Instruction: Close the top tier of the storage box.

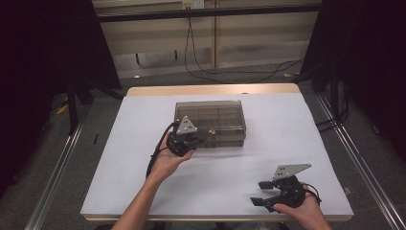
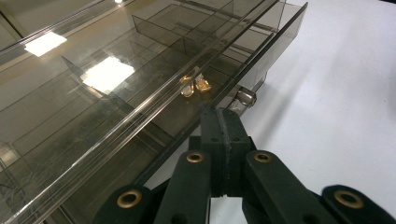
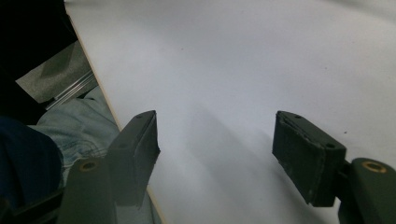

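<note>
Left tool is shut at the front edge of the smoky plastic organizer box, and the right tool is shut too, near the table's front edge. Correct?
Not quite. The right tool is open, jaws wide apart over the white table, as the right gripper view shows. The left tool is shut at the organizer box.

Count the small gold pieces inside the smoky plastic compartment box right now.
2, side by side in one compartment near the front edge of the box, just beyond the shut left gripper; gold pieces. Others may be hidden.

High view looks forward-down over white table [image 1: 287, 124]. Left gripper cam sits close, facing smoky box [image 2: 116, 93] at 11 o'clock; box [image 1: 210, 122] shared. Right gripper cam skims table edge.
</note>
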### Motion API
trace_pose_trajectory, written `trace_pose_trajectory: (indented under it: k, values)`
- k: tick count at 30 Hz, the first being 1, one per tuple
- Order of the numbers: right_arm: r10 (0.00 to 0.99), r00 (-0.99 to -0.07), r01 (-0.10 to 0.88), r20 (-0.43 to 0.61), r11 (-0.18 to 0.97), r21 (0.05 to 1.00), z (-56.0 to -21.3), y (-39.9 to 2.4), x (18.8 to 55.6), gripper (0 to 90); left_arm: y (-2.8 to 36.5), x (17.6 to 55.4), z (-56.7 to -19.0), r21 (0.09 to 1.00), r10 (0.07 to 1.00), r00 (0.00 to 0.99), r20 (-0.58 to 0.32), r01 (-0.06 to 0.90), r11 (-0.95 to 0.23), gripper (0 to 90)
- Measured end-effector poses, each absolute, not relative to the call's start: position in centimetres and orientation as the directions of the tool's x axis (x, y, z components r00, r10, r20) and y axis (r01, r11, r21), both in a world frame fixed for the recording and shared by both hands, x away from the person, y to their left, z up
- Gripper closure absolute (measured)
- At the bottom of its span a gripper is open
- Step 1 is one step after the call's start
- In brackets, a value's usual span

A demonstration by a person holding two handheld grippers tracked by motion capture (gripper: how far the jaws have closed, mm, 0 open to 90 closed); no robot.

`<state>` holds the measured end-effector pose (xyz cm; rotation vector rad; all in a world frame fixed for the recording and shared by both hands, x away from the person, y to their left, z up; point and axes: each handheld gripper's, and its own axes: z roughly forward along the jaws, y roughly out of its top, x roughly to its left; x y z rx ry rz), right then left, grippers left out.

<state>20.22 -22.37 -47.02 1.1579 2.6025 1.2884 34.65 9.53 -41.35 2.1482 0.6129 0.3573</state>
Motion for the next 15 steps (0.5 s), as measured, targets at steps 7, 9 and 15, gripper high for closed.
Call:
trace_pose_trajectory:
  k: [7,9,15]
  values:
    - [0.620,-0.728,0.607,0.292,0.387,0.694,-47.05,-22.40,20.28,31.5,9.51,35.00,-41.38,0.800,0.551,0.834,0.035,0.307,-0.516,90.0]
    - [0.620,-0.728,0.608,0.293,0.386,0.693,-47.04,-22.40,20.26,31.5,9.49,35.09,-41.38,0.800,0.556,0.830,0.032,0.312,-0.513,90.0]
    - [0.620,-0.728,0.607,0.292,0.384,0.696,-47.06,-22.47,20.28,31.5,9.39,35.31,-41.47,0.807,0.554,0.832,0.025,0.311,-0.503,90.0]
